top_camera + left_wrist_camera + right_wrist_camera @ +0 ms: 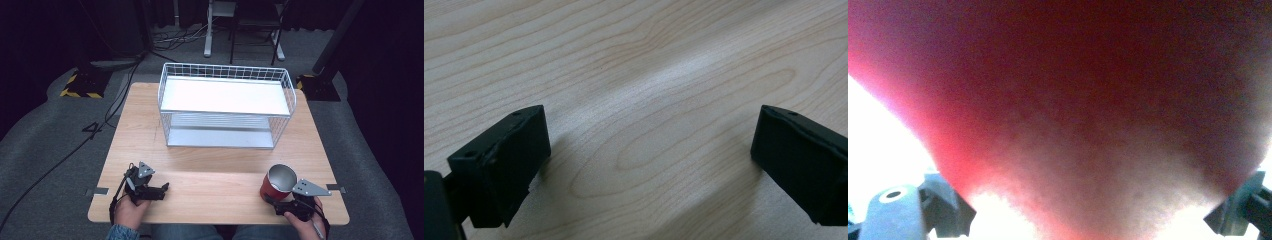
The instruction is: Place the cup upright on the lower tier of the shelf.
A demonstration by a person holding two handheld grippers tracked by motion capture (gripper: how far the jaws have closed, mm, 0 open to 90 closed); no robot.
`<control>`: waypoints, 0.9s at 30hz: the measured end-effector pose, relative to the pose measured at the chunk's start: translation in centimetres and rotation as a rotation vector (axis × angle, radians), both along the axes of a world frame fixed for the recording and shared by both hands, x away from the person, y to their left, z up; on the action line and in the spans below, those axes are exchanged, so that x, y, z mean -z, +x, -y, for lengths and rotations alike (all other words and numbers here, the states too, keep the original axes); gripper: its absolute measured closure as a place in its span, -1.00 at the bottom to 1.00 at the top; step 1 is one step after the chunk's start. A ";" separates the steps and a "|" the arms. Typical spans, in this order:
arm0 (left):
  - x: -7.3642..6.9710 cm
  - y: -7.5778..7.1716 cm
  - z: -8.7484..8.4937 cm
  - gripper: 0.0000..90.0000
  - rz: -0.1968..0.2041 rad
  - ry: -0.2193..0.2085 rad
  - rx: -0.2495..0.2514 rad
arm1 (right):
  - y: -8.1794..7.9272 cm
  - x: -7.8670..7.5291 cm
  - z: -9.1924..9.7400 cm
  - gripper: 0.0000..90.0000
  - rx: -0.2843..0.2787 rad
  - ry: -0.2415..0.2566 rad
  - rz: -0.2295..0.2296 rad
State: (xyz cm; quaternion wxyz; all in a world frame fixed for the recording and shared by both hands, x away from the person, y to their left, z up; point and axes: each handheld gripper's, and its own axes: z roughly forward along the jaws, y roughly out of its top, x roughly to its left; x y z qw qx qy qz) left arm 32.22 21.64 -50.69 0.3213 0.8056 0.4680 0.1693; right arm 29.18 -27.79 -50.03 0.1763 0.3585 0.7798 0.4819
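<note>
A red cup (276, 184) with a shiny metal inside stands near the front right of the wooden table (215, 165), its mouth tipped slightly toward the rack. My right gripper (272, 199) holds it low on the near side, jaws on both sides of it. In the right gripper view the red cup (1073, 100) is a blurred red wall between the two jaws of my right gripper (1088, 212). My left gripper (164, 189) lies at the front left, pointing right. It is open, and my left gripper (649, 137) has only bare wood between its jaws.
A white two-tier wire rack (226, 66) stands at the back middle of the table, both shelves bare. Cables run over the grey floor at the left. Stand legs and a chair are behind the table.
</note>
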 end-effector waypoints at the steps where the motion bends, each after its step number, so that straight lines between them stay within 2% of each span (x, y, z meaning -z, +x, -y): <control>1: 0.0 0.0 0.0 -0.94 0.000 0.000 0.000 | 0.0 0.0 0.0 -0.66 0.002 -0.002 0.003; 11: 0.0 0.0 0.0 -0.94 0.000 0.000 0.000 | -0.1 0.0 0.1 -0.64 -0.005 -0.004 0.024; 18: 0.0 0.0 0.0 -0.94 0.000 0.000 0.000 | -0.2 -0.1 0.0 -0.64 -0.013 -0.003 0.021; 27: 0.0 0.0 0.0 -0.94 0.000 0.000 0.000 | -0.3 -1.1 -0.1 -0.64 -0.019 0.001 0.050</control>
